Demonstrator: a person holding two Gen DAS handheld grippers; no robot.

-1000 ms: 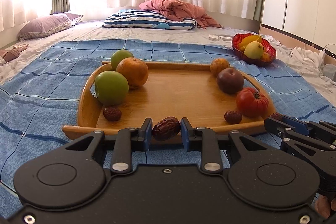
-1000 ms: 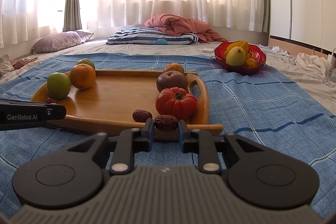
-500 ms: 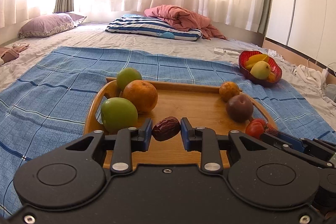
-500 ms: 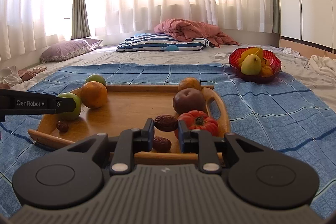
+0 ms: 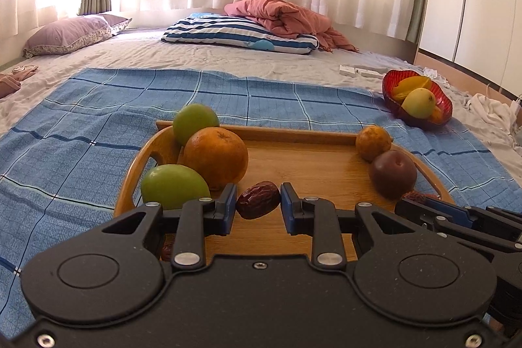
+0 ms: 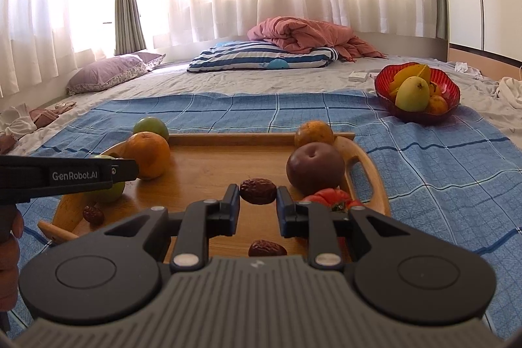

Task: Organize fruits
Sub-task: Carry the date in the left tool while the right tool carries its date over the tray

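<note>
My left gripper (image 5: 257, 204) is shut on a brown date (image 5: 258, 199) and holds it above the wooden tray (image 5: 310, 165). My right gripper (image 6: 257, 201) is shut on another brown date (image 6: 258, 191) above the tray (image 6: 208, 165). On the tray's left are two green apples (image 5: 174, 186), (image 5: 195, 123) and an orange (image 5: 215, 157). On its right are a small orange (image 5: 373, 142), a dark plum (image 5: 393, 173) and a red tomato (image 6: 332, 196). Two loose dates (image 6: 93, 215), (image 6: 267, 248) lie on the tray's near side.
The tray sits on a blue checked cloth (image 5: 81, 132) on a bed. A red bowl (image 6: 445, 90) with yellow fruits stands at the far right. Pillows (image 6: 261, 59) and a pink blanket (image 6: 310, 35) lie at the back. White clothes (image 5: 489, 116) lie on the right.
Both grippers have risen and moved forward over the tray, each still holding its date. The near tray edge and tomato have dropped lower in the views.
</note>
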